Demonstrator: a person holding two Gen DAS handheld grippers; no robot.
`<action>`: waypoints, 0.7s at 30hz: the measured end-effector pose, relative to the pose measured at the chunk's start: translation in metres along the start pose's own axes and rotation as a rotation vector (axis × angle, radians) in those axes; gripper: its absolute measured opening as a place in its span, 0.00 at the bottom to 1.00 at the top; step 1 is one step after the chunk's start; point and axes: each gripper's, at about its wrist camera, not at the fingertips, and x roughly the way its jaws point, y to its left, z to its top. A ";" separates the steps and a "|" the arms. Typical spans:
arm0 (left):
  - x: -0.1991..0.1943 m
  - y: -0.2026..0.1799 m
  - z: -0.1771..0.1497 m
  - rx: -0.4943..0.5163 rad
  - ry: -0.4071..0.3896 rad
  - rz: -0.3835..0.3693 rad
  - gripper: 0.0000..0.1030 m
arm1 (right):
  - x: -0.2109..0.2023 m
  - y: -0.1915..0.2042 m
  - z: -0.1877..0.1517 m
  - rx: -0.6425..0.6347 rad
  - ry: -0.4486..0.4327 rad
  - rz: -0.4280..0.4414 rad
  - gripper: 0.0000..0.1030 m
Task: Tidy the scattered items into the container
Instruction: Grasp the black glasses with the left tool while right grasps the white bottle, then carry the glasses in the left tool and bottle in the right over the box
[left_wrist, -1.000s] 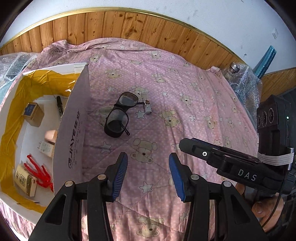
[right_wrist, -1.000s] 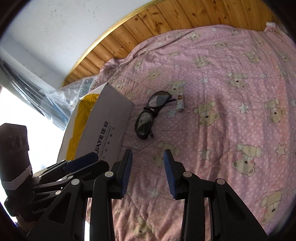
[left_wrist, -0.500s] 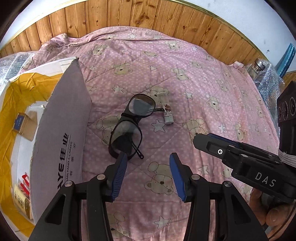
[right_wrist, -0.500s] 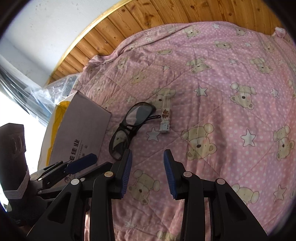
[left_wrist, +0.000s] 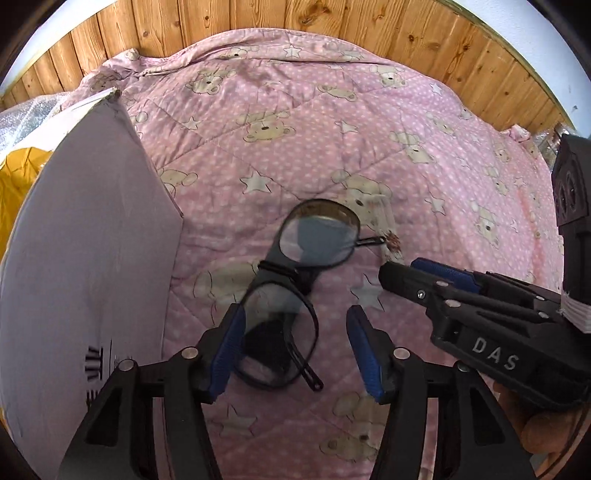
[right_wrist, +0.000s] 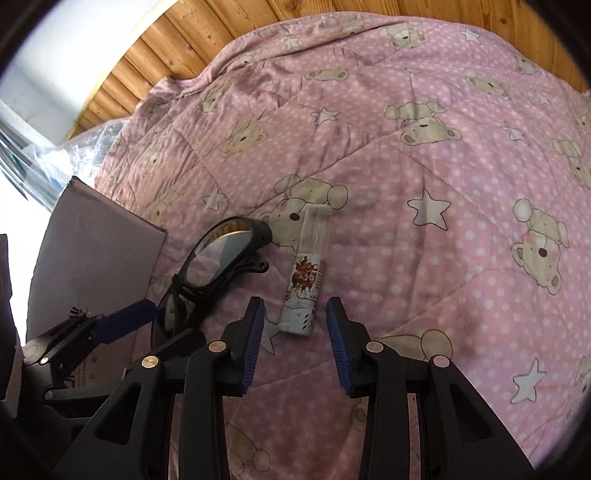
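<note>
Cataloguing by view, left wrist first. Item one: our left gripper (left_wrist: 295, 345), jaws spread wide and holding nothing, set low over the black glasses (left_wrist: 295, 280) so that the nearer lens sits between the blue pads (left_wrist: 231, 350); we judge this a straddle ahead of a pinch on the frame. Item two: the glasses lie folded on the pink quilt (left_wrist: 332, 129), just beside the wall of the cardboard box (left_wrist: 85, 258), the container for the tidy-up, whose yellow lining (left_wrist: 18, 173) shows only at the left edge. Item three: our right gripper (left_wrist: 417, 273) enters from the right, its tip at the small tube (left_wrist: 393, 243).

Right wrist view. Item four: our right gripper (right_wrist: 295, 343), likewise open and empty, brackets the near end of the white printed tube (right_wrist: 306, 280), which lies lengthwise along the fingers, apart from both pads. Item five: the glasses (right_wrist: 218, 258) sit just left of the tube, with the left gripper (right_wrist: 125, 321) over their near lens.

Changes against half a second ago: both grippers have advanced and dropped; glasses and tube, then ahead of the fingertips, now lie between them. Neither object has shifted on the quilt. The box interior has slipped out of view.
</note>
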 end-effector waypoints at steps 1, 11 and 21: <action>0.002 0.000 0.001 0.001 -0.003 0.007 0.60 | 0.001 0.001 0.002 -0.019 -0.006 -0.006 0.37; 0.017 0.004 0.008 0.029 -0.006 0.054 0.35 | 0.001 -0.001 0.005 -0.076 -0.003 -0.046 0.19; 0.007 -0.005 -0.003 -0.005 0.018 -0.064 0.30 | -0.019 -0.013 -0.014 -0.052 0.011 -0.091 0.18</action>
